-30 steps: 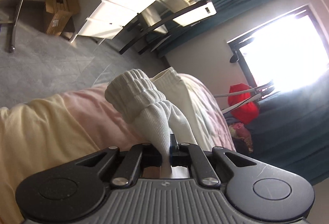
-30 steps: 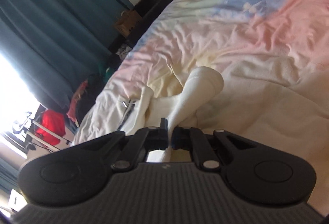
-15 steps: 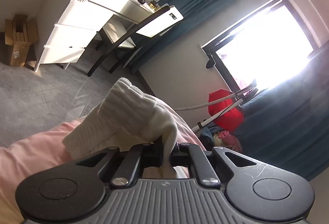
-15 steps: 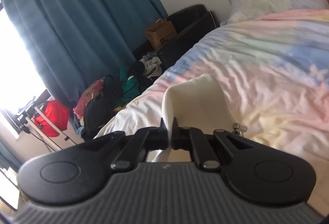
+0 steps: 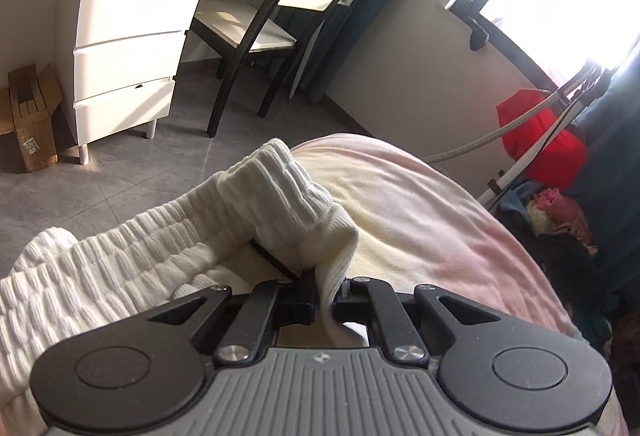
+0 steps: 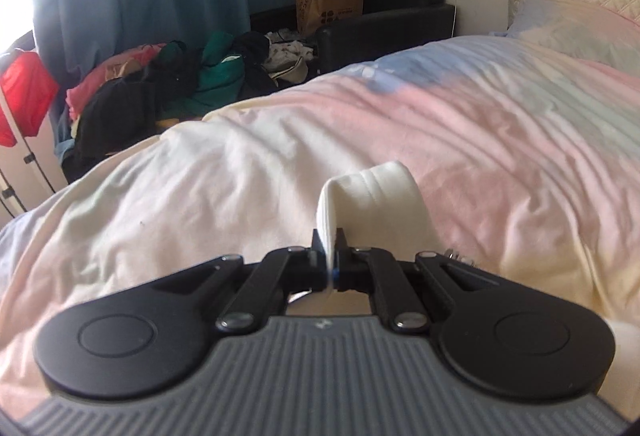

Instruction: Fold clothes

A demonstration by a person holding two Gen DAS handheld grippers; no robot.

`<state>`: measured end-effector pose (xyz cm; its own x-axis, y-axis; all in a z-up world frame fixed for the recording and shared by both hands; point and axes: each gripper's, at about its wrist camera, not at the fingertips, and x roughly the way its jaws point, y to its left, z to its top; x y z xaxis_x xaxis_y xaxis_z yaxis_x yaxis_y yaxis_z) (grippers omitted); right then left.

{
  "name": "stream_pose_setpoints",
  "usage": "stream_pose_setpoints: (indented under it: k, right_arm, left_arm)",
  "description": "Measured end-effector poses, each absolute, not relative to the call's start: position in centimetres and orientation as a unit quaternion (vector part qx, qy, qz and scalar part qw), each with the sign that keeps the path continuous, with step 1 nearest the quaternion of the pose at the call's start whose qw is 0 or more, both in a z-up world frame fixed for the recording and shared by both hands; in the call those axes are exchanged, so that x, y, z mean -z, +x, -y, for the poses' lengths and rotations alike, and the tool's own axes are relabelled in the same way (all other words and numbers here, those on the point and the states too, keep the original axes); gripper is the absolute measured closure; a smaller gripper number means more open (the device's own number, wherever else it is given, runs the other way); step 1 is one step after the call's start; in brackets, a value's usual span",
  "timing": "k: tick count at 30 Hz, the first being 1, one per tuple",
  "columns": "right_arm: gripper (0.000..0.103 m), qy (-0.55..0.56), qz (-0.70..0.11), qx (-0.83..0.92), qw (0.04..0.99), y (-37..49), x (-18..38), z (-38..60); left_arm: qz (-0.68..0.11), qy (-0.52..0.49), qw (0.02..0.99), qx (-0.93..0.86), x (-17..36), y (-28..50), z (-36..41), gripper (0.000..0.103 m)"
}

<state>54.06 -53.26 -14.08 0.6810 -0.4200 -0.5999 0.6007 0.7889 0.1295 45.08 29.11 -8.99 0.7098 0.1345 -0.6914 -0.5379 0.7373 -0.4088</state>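
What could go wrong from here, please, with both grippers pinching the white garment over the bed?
1. The left gripper pinches only a thin edge of the white ribbed garment; the bunched bulk beside it could pull that edge free.
2. The right gripper also clamps just a narrow fold of the cloth, so a tug apart might slip it.
3. The bedspread is rumpled, so the garment may land creased and fold unevenly.

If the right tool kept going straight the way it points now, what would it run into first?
Most likely the pastel duvet. The right tool, shut on the white garment, angles down toward the bed surface just ahead; exact depth is unclear.
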Motion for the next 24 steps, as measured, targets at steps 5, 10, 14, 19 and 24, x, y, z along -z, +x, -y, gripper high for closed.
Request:
stream_pose_setpoints:
  k: [5,10,14,19,24]
  right_arm:
    - [0.083,0.203,-0.29,0.247,0.902,53.4,14.2,54.4]
    - [0.036,0.254,-0.257,0.206,0.909,48.8,11.8,55.0]
    - [0.03,0.308,-0.234,0.187,0.903,43.4,9.9,56.3]
    - [0.028,0.408,-0.225,0.164,0.869,36.2,9.0,58.2]
    - [0.027,0.486,-0.239,0.143,0.828,30.7,11.4,58.2]
  left_arm:
    - [-0.354,-0.264,0.881,-0.166,9.1,46.0,-29.4,0.088]
    - [-0.338,-0.267,0.893,-0.129,7.6,40.1,-30.5,0.048]
    - [-0.316,-0.282,0.897,-0.125,5.3,34.5,-30.4,0.018]
    - [-0.316,-0.382,0.86,-0.126,5.1,27.9,-32.0,0.009]
    - [-0.318,-0.512,0.788,-0.123,8.3,22.5,-34.3,0.008]
